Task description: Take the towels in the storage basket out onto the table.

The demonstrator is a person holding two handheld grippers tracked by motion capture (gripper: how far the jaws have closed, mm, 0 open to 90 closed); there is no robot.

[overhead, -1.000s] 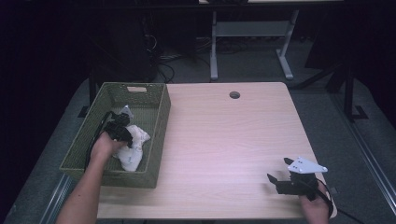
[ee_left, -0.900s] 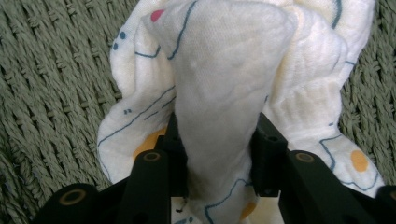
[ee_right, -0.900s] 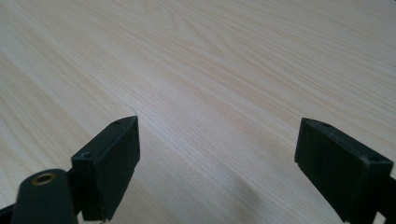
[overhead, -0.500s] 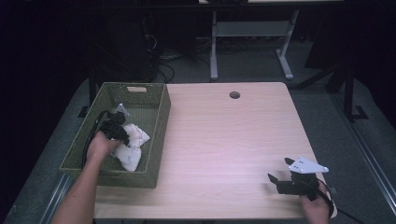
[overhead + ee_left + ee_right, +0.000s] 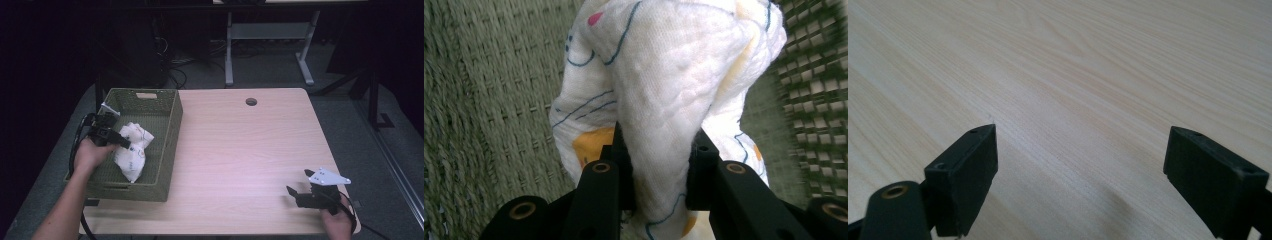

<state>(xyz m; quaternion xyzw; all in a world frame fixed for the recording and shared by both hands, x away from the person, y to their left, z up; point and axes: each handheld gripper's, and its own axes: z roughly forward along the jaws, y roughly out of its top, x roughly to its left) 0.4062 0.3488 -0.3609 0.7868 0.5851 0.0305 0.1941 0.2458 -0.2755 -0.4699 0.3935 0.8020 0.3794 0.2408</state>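
One crumpled white cloth, printed with blue line drawings and yellow patches, sits pinched in the left tongs inside a green woven basket at the left end of the counter. Seen through the left gripper view, the two black jaws close on a thick fold near the cloth's lower middle, the fabric bulging up and over them. It looks soft, light and limp, likely to sag and trail rather than hold a shape, so a bunched fold like this one seems the sound place to grip; a single loose edge might slip free or drag against the basket wall. From the high view the cloth lies against the basket's right inner side, with the person's left hand just behind it. Well apart, near the counter's front right corner, the right tongs hang open and empty over bare wood.
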